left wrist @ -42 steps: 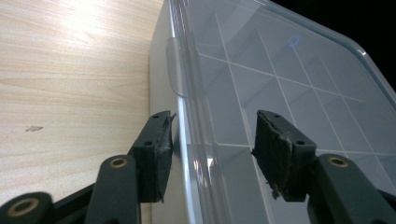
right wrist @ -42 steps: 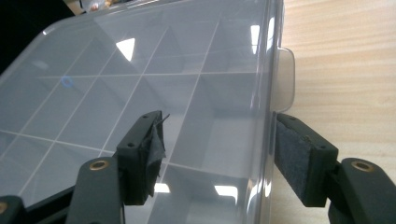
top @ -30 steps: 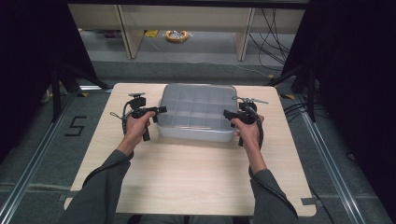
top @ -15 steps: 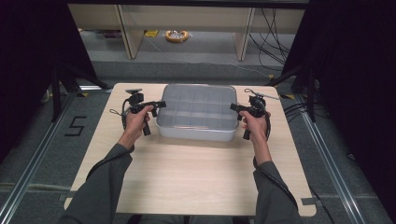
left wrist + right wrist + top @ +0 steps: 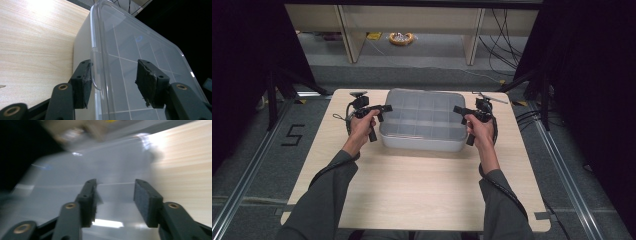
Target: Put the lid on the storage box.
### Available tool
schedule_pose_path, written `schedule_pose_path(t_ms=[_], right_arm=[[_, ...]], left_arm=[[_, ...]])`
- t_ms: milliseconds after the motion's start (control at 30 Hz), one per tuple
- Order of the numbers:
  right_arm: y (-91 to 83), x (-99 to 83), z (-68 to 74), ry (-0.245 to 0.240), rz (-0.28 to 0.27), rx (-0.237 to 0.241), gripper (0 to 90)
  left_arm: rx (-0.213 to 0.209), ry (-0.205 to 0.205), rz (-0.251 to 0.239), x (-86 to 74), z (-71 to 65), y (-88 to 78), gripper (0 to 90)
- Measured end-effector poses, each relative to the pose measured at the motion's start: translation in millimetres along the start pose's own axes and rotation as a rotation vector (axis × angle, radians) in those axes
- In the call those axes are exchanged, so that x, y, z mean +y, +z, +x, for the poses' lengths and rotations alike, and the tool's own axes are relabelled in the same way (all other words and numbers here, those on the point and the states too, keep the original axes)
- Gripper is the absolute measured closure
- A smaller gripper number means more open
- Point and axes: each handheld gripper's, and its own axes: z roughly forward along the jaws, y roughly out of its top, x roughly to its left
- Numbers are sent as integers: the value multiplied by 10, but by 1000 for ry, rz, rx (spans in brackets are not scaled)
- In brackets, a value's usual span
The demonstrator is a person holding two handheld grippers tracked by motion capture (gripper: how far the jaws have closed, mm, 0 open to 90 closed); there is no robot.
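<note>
- Our left gripper (image 5: 113,82) has its jaws straddling the lid tab (image 5: 96,67) of the clear plastic compartment box (image 5: 422,120); one pad sits against the tab, the other stands off above the lid. The jaws have just been closing, and we cannot tell whether they grip.
- Our right gripper (image 5: 115,200) has been closing too; its jaws stand apart over the box's opposite edge, blurred.
- Between both grippers, the box rests on the pale wooden table (image 5: 422,190).

Light wooden table (image 5: 412,190); grey floor (image 5: 257,145); beige shelving (image 5: 412,20) behind; black curtains (image 5: 592,75) both sides.
</note>
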Motion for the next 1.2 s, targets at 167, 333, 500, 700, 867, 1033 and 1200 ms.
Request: schedule_pose_path(t_ms=[167, 333, 500, 700, 867, 1033, 1200], right_arm=[[59, 35, 245, -113, -27, -89, 495], [-36, 66, 97, -159, -43, -119, 479], [-143, 40, -13, -131, -43, -110, 454], [-338, -19, -28, -170, -46, -86, 412], [-492, -109, 3, -144, -27, -67, 395], [-571, -181, -31, -207, -30, -56, 385], [-692, -321, 9, -222, -4, -21, 353]], left_arm=[[36, -17, 9, -23, 37, 13, 441], [41, -10, 9, -35, 98, -37, 426], [37, -2, 4, -42, 126, -115, 411], [12, 47, 29, -131, 57, -279, 389], [-8, 144, 22, -280, -32, -500, 392], [-30, 197, 54, -480, -79, -678, 372], [-72, 221, 73, -696, -89, -851, 353]])
